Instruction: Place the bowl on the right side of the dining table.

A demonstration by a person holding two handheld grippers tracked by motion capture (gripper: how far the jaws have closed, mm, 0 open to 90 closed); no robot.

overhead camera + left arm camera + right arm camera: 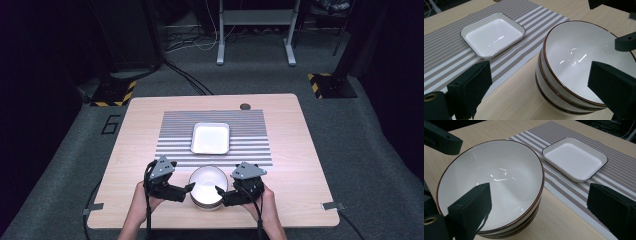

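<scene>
Two hand-held grippers flank a stack of white bowls (208, 187) near the front edge of a light wooden table (295, 150). The bowls have thin brown rims and sit nested; the left gripper view shows at least three rims. The left gripper (186, 190) comes in from the stack's left, the right gripper (220, 192) from its right, each held by a hand rising from the bottom of the high view. Both have their jaws spread wide and hold nothing. In each gripper view one jaw hangs over the bowl's rim and the other stands outside it, so each pair straddles the rim; whether any jaw touches the bowl cannot be told.

Beyond the stack, toward the far side, lies a striped grey and white placemat (250, 135). A white rectangular dish (211, 138) with a dark rim rests in its middle, well apart from the bowls. A small dark round fitting (244, 106) sits at the table's far edge.

Bare wood lies open to the left and right of the placemat and beside both hands. The stack stands close to the front edge. Around the table is grey carpet (370, 165), with cables (190, 80) and a metal frame (255, 30) farther back.
</scene>
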